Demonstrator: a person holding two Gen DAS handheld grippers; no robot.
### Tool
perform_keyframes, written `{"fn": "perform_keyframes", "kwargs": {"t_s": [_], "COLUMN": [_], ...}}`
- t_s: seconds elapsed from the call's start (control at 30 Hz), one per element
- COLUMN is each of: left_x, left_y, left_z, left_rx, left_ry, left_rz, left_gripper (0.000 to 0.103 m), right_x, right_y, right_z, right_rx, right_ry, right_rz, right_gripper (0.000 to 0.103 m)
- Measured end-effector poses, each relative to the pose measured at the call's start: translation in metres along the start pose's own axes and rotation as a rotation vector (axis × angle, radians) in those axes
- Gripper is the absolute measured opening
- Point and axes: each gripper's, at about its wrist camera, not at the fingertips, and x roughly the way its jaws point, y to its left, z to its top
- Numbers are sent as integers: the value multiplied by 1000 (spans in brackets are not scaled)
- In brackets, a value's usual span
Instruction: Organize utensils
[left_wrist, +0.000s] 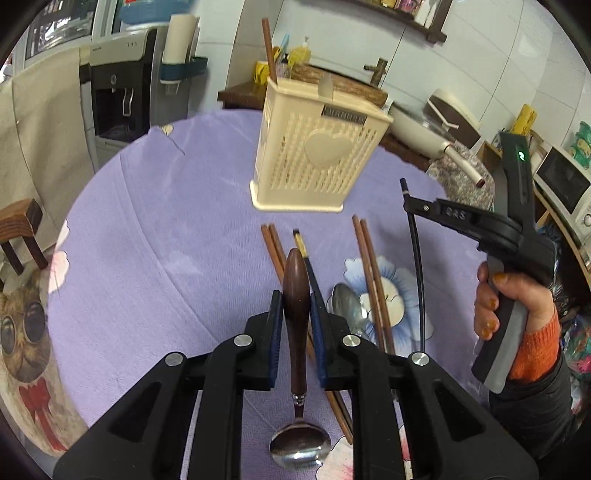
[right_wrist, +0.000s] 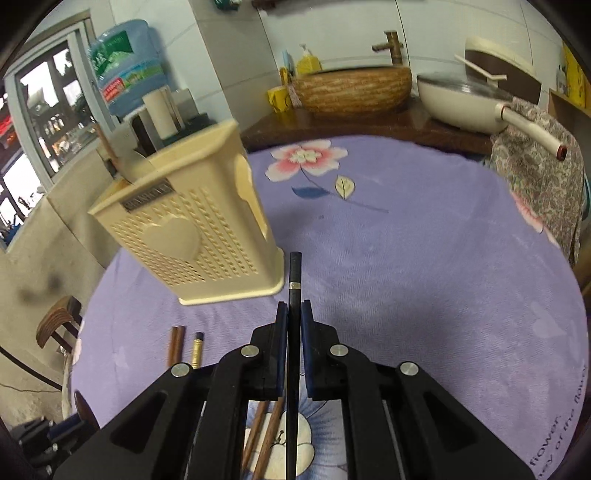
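Observation:
My left gripper is shut on the dark wooden handle of a spoon, whose metal bowl hangs low above the purple cloth. My right gripper is shut on a black chopstick that points up and away; the same gripper and chopstick show at the right of the left wrist view, held by a hand in an orange cuff. A cream perforated utensil holder stands ahead with a brown chopstick in it.
On the cloth lie brown chopstick pairs, a gold-banded dark chopstick and a metal spoon. Behind the round table are a counter with a basin, a pan and a water dispenser.

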Motion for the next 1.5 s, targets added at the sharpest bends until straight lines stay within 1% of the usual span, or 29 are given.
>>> {"fn": "perform_keyframes", "kwargs": {"t_s": [0.13,0.27,0.37,0.53,1.07,1.5], "left_x": [-18,-28,-32,-31,-32,-33], "left_y": [-2,-4,-5,-4,-4,-13], "left_z": [9,20,27,35,53,66], "left_rx": [12,19,25,31,33,61], "left_ry": [-50,-84,-106,-117,-142,-157], "left_rz": [-5,-7,-4,3,0,-12], "left_gripper": [15,15,15,15,15,15], "right_x": [-39,-69,-83,-98,-112,-117], "right_y": [2,6,8,10,16,23], "right_z": [2,5,5,6,11,19], "right_rx": [-31,-71,-90,-111,-134,-150], "right_ry": [-69,-122,-140,-163,-193,-210], "right_rz": [37,53,56,62,71,83], "right_gripper": [8,8,8,8,8,7]}}
